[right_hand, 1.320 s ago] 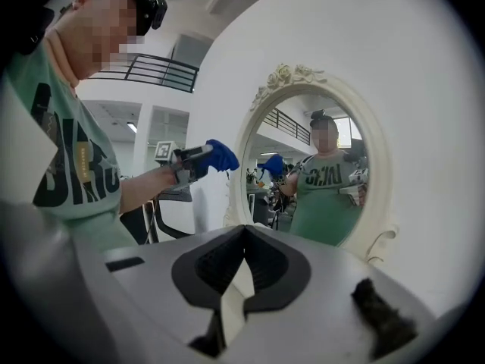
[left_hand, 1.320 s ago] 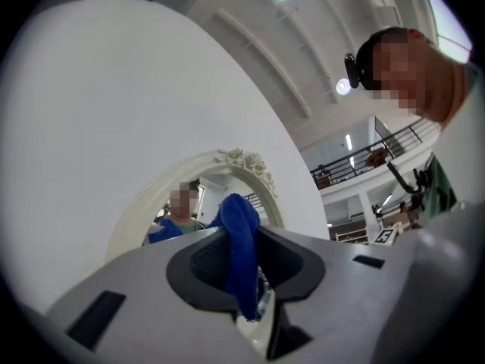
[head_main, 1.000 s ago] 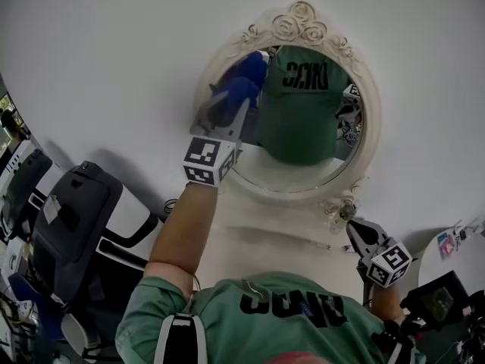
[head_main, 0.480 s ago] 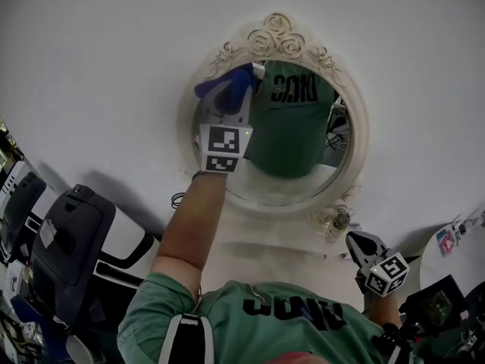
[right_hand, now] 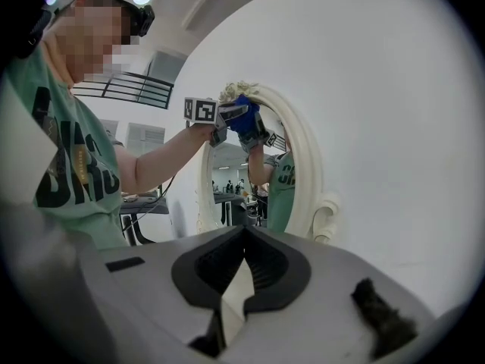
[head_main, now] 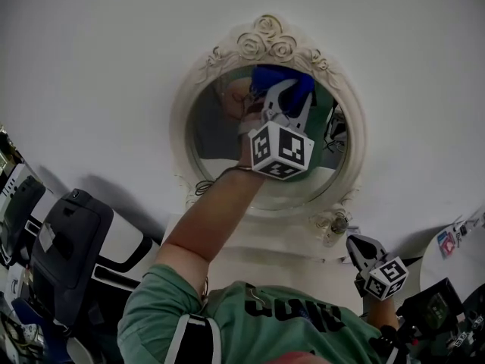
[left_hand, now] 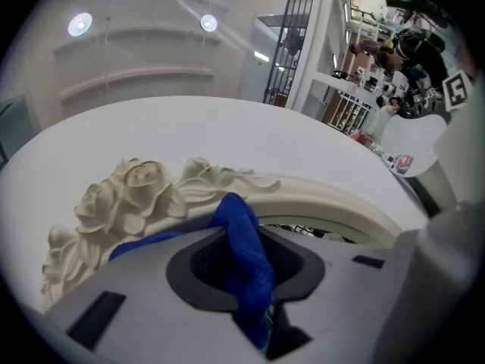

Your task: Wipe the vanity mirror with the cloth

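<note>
The vanity mirror [head_main: 216,139] is oval, in a cream frame [head_main: 267,36] with carved roses at its top. My left gripper [head_main: 283,93] is shut on a blue cloth [head_main: 276,80] and presses it against the upper part of the glass, just under the roses. In the left gripper view the cloth [left_hand: 244,260] is pinched between the jaws, close to the rose carving [left_hand: 136,196]. My right gripper [head_main: 356,243] hangs below the frame's lower right, shut with nothing in it. The right gripper view shows the frame [right_hand: 303,165], the cloth [right_hand: 244,116] and its own jaws [right_hand: 244,237] meeting at the tips.
The mirror hangs on a plain white wall [head_main: 91,67]. Black and white chairs [head_main: 72,226] stand at the lower left. A small white table [head_main: 455,249] with bits on it and dark equipment sits at the lower right. A thin cable [head_main: 201,188] lies by the frame's lower left.
My left gripper carried the cloth from the left side of the glass up and across to the top right. The right gripper hardly moved.
</note>
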The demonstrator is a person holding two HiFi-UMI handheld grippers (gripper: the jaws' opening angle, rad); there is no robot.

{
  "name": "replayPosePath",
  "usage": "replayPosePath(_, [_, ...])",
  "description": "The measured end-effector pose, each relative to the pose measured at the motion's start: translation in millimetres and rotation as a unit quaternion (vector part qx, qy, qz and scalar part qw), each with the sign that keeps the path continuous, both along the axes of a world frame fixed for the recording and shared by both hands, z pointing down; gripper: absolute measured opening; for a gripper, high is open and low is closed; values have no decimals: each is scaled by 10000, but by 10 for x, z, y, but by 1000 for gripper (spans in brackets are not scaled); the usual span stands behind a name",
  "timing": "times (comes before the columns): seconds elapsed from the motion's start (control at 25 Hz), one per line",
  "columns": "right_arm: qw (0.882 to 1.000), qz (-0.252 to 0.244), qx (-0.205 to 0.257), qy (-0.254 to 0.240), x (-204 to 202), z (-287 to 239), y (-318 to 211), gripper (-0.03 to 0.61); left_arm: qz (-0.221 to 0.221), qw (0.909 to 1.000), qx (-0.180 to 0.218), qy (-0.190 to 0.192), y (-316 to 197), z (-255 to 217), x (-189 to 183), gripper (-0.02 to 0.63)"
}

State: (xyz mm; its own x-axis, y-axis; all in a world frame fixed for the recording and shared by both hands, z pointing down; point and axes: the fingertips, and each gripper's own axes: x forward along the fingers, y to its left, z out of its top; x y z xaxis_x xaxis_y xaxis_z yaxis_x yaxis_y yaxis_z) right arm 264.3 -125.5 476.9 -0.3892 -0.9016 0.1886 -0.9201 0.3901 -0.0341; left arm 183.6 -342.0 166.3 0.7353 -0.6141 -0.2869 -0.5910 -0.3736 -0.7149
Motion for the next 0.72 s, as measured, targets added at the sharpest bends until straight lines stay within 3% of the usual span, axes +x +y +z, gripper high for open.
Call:
replayPosePath(0.32, [10000,11,-20,-45,49,13,-2,12,173,9979,42,-620,129,219,415,94])
replayPosePath(0.48, [10000,-38,34,5,-33,-37,-10,12,436,9966,-158,-681,170,273,389,94])
replayPosePath(0.6, [9999,-53,80,32,-66,-85,-2,12,404,9979,-136,-486,201,273,55,94])
replayPosePath(0.72, [10000,-42,76,43,-62,-107,-3,12,26,9995,-300,68,27,276,-661,94])
